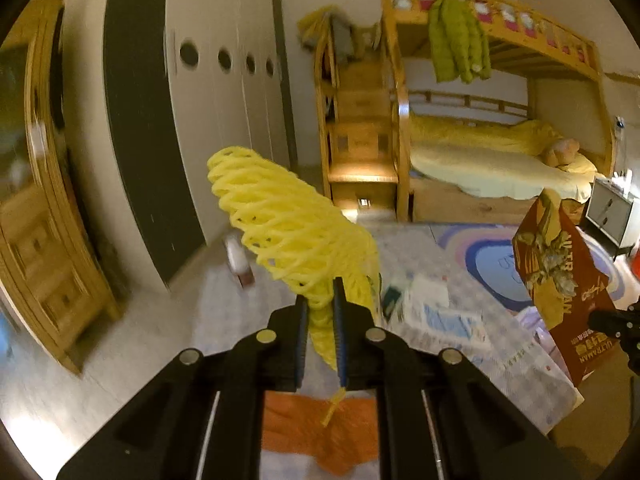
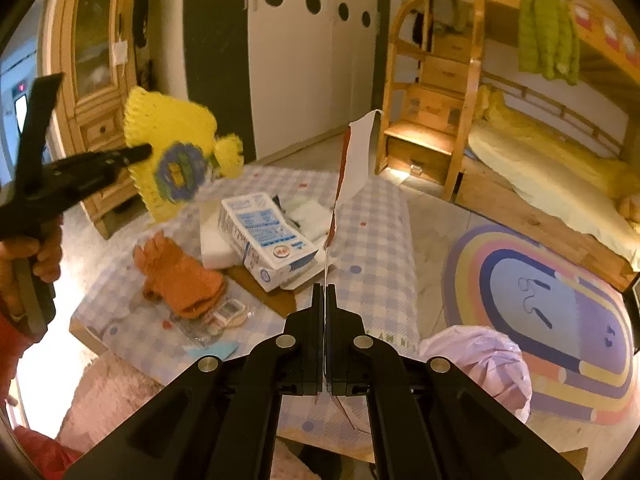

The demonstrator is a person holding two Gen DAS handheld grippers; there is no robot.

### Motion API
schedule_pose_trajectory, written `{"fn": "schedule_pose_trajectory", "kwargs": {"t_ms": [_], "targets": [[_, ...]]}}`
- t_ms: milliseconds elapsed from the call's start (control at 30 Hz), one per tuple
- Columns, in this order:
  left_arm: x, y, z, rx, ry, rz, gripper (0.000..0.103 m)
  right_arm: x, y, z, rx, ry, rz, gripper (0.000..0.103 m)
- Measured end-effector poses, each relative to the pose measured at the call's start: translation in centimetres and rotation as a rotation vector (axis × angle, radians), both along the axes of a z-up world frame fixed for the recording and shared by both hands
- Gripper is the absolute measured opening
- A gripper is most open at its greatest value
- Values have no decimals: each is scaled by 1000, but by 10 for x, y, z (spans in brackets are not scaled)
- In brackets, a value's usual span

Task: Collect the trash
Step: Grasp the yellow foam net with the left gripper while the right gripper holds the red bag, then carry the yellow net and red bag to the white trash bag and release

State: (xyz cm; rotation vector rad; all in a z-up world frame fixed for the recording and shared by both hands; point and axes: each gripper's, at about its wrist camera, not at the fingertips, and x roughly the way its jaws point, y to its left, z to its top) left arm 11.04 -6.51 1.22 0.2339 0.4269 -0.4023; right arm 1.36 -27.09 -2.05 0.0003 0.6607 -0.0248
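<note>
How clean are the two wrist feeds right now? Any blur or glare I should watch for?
Left wrist view: the table and its litter are smeared, the wardrobe streaks, but the yellow foam net in the left gripper is fairly sharp. Right wrist view: the milk carton is crisp, the net is blurred. Both bend heavily at the edges, under warm dim light.

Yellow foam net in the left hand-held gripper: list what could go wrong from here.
1. The left hand-held gripper pinches only the bottom end of the yellow foam net; the soft mesh could slip out.
2. The right hand-held gripper clamps a thin torn card by its edge; it could bend or slide free.
3. The milk carton below could get knocked.
</note>
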Motion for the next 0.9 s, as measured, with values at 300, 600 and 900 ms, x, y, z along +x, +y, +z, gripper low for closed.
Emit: {"fn": "schedule_pose_trajectory", "kwargs": {"t_ms": [300,600,900], "targets": [[-66,-44,23,25,-117,-124,9,-35,-28,5,30,-15,-111,0],[-120,-153,-27,102,-96,-325,10,-81,-99,-16,76,30,-321,0],[-124,-247,-85,190,-3,-479,11,-90,-166,-53,144,83,-447,0]]}}
